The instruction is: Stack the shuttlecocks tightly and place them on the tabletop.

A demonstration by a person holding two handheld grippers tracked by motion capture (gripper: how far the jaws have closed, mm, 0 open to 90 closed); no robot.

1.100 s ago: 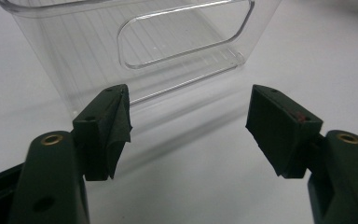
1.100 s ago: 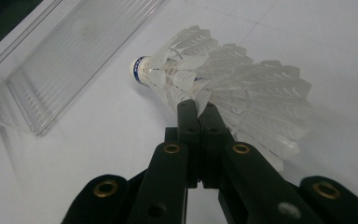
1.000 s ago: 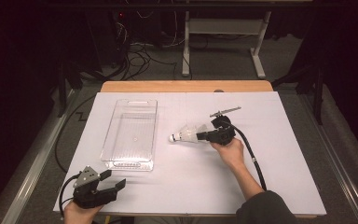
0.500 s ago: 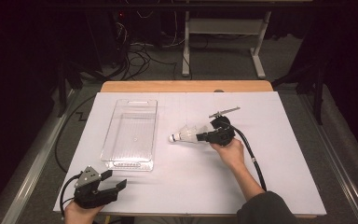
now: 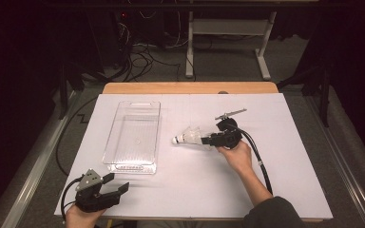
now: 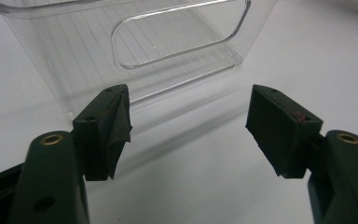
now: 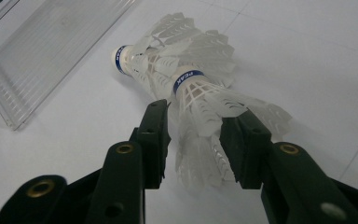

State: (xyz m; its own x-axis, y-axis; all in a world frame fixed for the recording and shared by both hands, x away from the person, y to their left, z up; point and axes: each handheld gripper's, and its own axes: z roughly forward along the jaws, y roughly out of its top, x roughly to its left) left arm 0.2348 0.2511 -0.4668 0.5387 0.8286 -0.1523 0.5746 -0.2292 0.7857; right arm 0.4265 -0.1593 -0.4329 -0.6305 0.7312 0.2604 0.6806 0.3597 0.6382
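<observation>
Shuttlecocks (image 7: 186, 88): two white ones, nested, lay on the white table (image 5: 285, 190); each had a blue band near its cork. In the right gripper view the nearer skirt reached back between the jaws and the corks pointed away from the gripper.

Right gripper (image 5: 208, 139): held in the person's right hand (image 5: 237, 156), low over the table, pointing toward the bin. Its jaws had just been opening and stood part-way apart, with the nearer skirt between them. The right pad (image 7: 242, 149) lay against the feathers; the other pad stood just beside them, with no squeeze to be seen.

Left gripper (image 5: 116, 189): held in the left hand (image 5: 78, 218) at the near edge of the table, well apart from the shuttlecocks. Its jaws stood wide apart with nothing between them, only bare table.

Bin (image 5: 135, 135): clear plastic, just ahead of the left gripper; its end wall with a handle slot (image 6: 177, 39) faced the jaws. Seen from the right gripper, it lay beyond the corks, off to the left.

Cable (image 5: 259, 161): black, trailing from the right gripper back beside the forearm.
</observation>
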